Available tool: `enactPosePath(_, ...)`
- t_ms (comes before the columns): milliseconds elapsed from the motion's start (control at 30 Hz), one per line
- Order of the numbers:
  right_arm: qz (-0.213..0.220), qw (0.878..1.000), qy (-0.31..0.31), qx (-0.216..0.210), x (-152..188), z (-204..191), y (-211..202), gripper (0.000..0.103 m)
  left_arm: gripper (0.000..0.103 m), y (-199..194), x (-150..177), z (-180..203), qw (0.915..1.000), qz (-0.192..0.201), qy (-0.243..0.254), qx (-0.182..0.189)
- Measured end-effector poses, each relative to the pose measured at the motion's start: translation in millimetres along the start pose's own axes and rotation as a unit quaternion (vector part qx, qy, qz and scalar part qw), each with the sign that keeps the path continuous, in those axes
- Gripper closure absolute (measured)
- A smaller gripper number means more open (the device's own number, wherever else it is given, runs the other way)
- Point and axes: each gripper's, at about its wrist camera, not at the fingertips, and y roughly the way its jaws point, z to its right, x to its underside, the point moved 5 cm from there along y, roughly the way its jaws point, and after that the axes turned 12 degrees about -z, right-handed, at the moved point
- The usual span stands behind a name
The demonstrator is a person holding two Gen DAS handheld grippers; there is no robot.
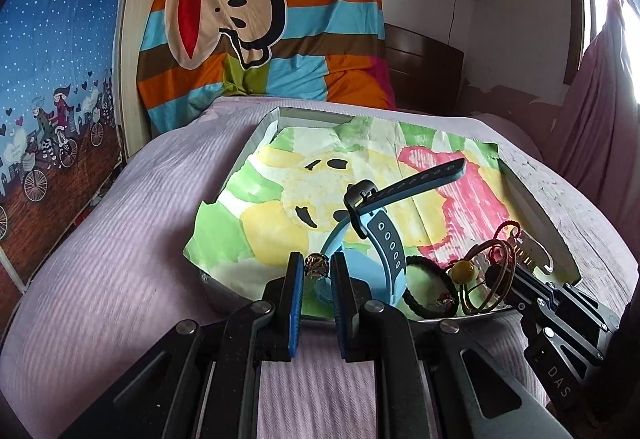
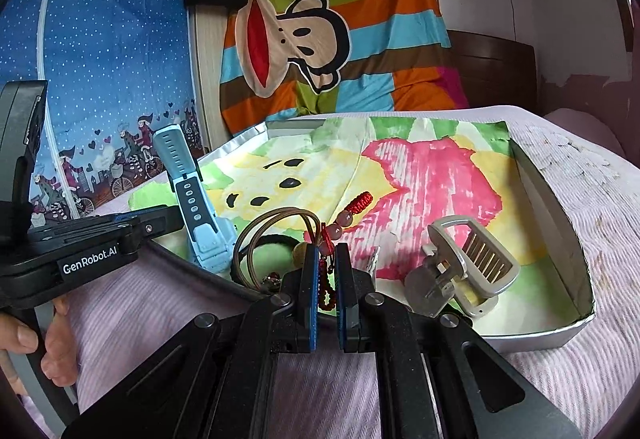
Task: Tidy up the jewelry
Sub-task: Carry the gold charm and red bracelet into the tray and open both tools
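A shallow silver box (image 1: 256, 135) lined with colourful paper lies on the bed. My left gripper (image 1: 317, 267) is at its near edge, shut on a small glittery ornament (image 1: 316, 266). Just behind it stands a blue watch (image 1: 372, 239), strap up. At the box's near rim in the right wrist view, my right gripper (image 2: 327, 269) is shut on a red bead string (image 2: 326, 279) with pink beads and a red knot (image 2: 362, 201). Brown cord loops (image 2: 272, 223) and a black hair tie (image 2: 276, 239) lie beside it. A silver claw clip (image 2: 464, 271) rests to the right.
The box (image 2: 560, 207) sits on a lilac bedsheet (image 1: 120, 239). A striped monkey blanket (image 1: 260, 19) hangs behind, and a blue fabric wardrobe (image 2: 112, 39) stands at the left. A person's hand (image 2: 40, 343) grips the left gripper's handle.
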Motion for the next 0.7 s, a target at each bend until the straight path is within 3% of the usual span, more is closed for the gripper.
enactPosePath(567, -0.005, 1.0, -0.001, -0.001, -0.5, 0.6, 3.4, 0.096, 0.09, 4.9, 1.4, 5.9, 0.9999, -0.012, 0.01, 0.001)
enactPosePath(700, -0.004, 1.0, -0.001, -0.002, -0.2, 0.5, 2.9, 0.095, 0.085, 3.1, 1.8, 5.7, 0.9999, -0.009, 0.01, 0.005)
